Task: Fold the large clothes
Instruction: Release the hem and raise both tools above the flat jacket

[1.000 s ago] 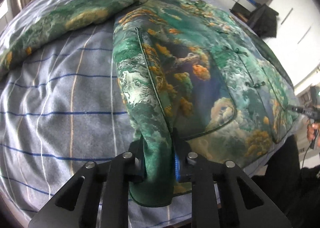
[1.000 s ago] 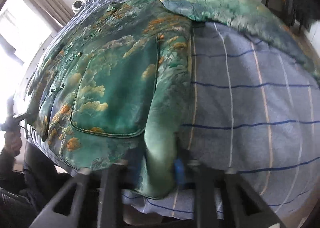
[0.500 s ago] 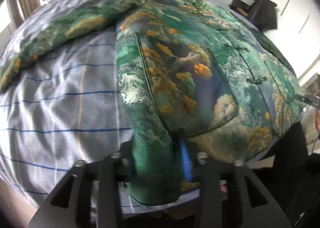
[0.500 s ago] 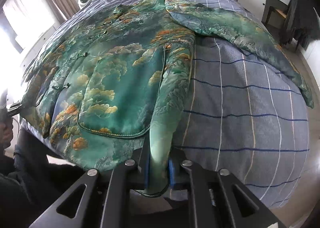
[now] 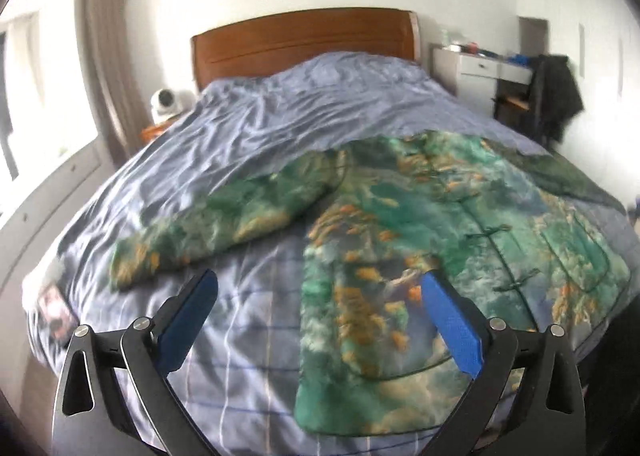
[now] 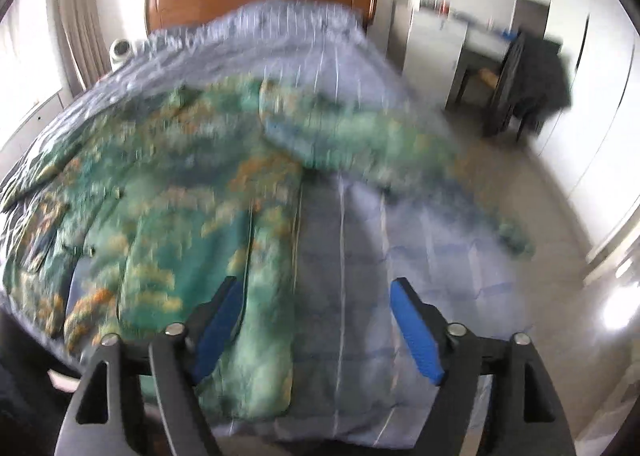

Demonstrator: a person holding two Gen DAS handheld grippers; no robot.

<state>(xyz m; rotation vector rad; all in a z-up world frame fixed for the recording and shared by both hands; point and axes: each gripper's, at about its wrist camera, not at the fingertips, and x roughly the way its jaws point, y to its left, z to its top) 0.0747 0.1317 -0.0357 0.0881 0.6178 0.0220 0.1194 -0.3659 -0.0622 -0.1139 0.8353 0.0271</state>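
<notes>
Wooden headboard (image 5: 304, 39) behind green jacket (image 5: 440, 256)

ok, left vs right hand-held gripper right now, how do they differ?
The left hand-held gripper stands wider open than the right hand-held gripper. The left's view is fairly sharp; the right's is smeared. Both have just been opening, and neither holds the green jacket, which lies flat on the bed.
</notes>
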